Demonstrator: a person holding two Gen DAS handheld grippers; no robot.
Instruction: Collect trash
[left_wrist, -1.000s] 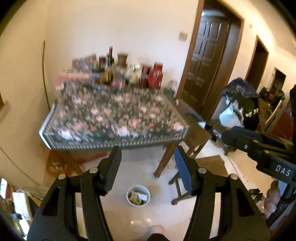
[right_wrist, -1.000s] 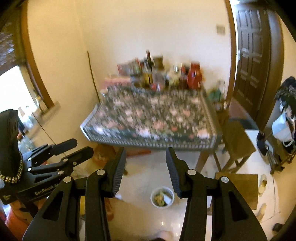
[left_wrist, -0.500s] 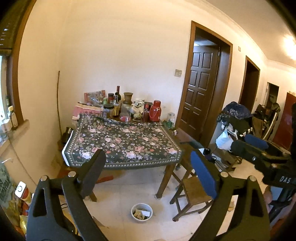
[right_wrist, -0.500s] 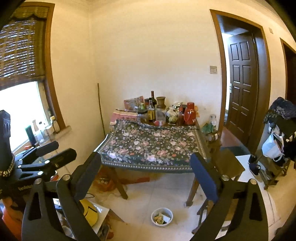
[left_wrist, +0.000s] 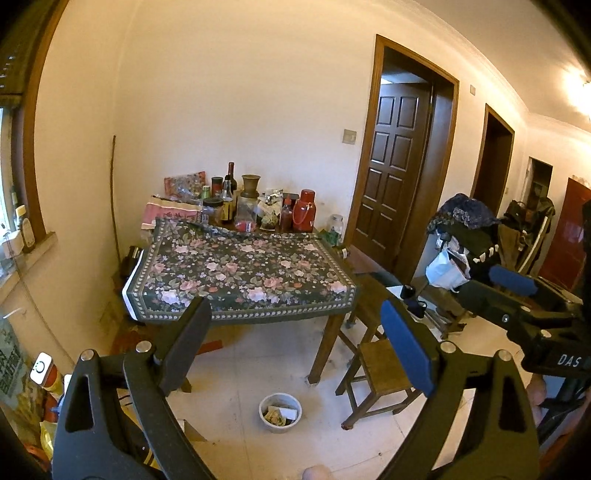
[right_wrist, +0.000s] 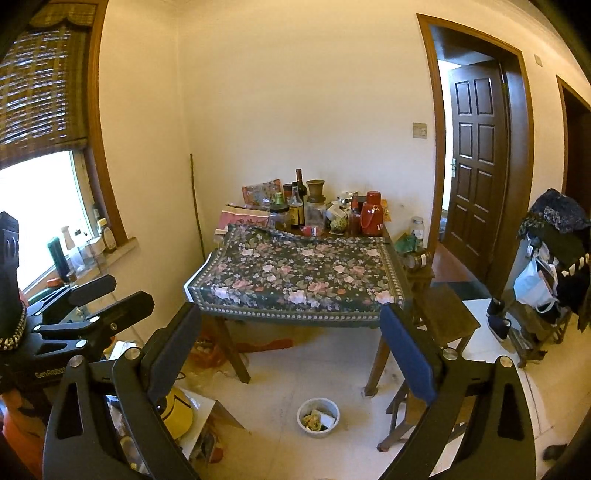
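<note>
Listing left to right, hard-to-read items first. Clutter at the floor's left edge: partly hidden behind gripper arms, a yellow round piece showing, the rest unidentifiable. Bottles and jars along the table's far edge: crowded, labels illegible; a red flask stands at their right end. Table, under a floral cloth: front edge partly covered by fingers in both views.

Left gripper: jaws wide apart, nothing between them. Right gripper: jaws likewise spread wide, holding nothing; also visible at the right edge of the left wrist view.

White bowl: on the tiled floor near the table's front right leg, lower in view than both grippers' fingertips and well apart from them, seen through each gap. Contents: crumpled trash and a white scrap; finer detail unclear.

Wooden stool: just right of the bowl, partly hidden by a blue pad.
</note>
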